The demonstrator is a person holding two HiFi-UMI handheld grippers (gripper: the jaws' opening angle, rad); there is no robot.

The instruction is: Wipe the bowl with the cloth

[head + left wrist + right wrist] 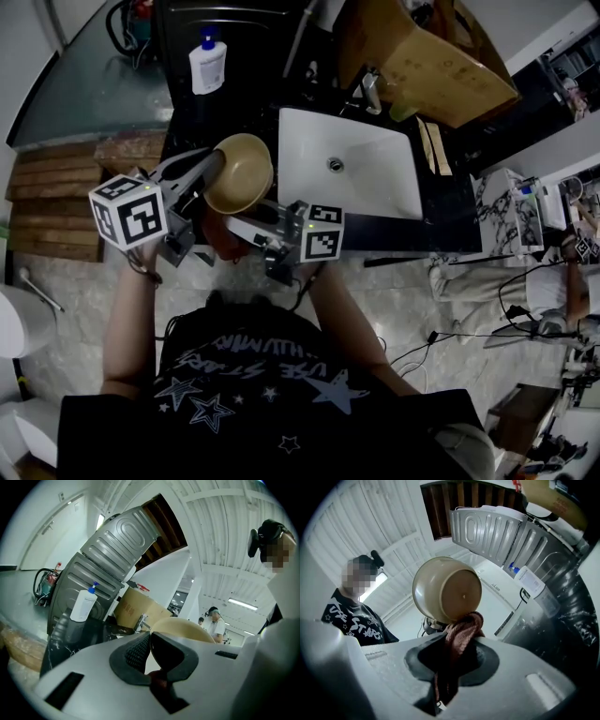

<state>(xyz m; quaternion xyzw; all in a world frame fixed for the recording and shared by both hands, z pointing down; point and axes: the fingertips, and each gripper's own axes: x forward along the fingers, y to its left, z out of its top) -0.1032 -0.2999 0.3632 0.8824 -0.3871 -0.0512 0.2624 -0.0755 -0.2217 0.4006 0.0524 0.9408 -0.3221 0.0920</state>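
Head view first: the person stands at a dark counter [450, 211] with a white sink [375, 178] set in it, and both tools are up in front of the chest. The left gripper [214, 161] reaches in from the left and has the tan bowl [239, 173] by its rim, holding it in the air just left of the sink, the hollow side facing up at the camera. The right gripper [248, 225] comes in from the right, just below the bowl. At the back of the counter stands a white bottle with a blue cap [207, 61], and a cardboard box [422, 56] sits beyond the sink. Over to the left gripper view: the left gripper [149, 641] has its jaws pinched almost together, clamped on the bowl's thin wall, and the bowl [187, 629] curves up just past the pads. The bottle [83, 604] and the box [138, 609] show behind. Now the right gripper view: the right gripper [452, 653] is clenched on a reddish-brown cloth [459, 634], which bunches up out of the jaws and hangs down between them. The top of the cloth presses against the outside of the bowl [447, 588], low on its wall near the base, which faces this camera.
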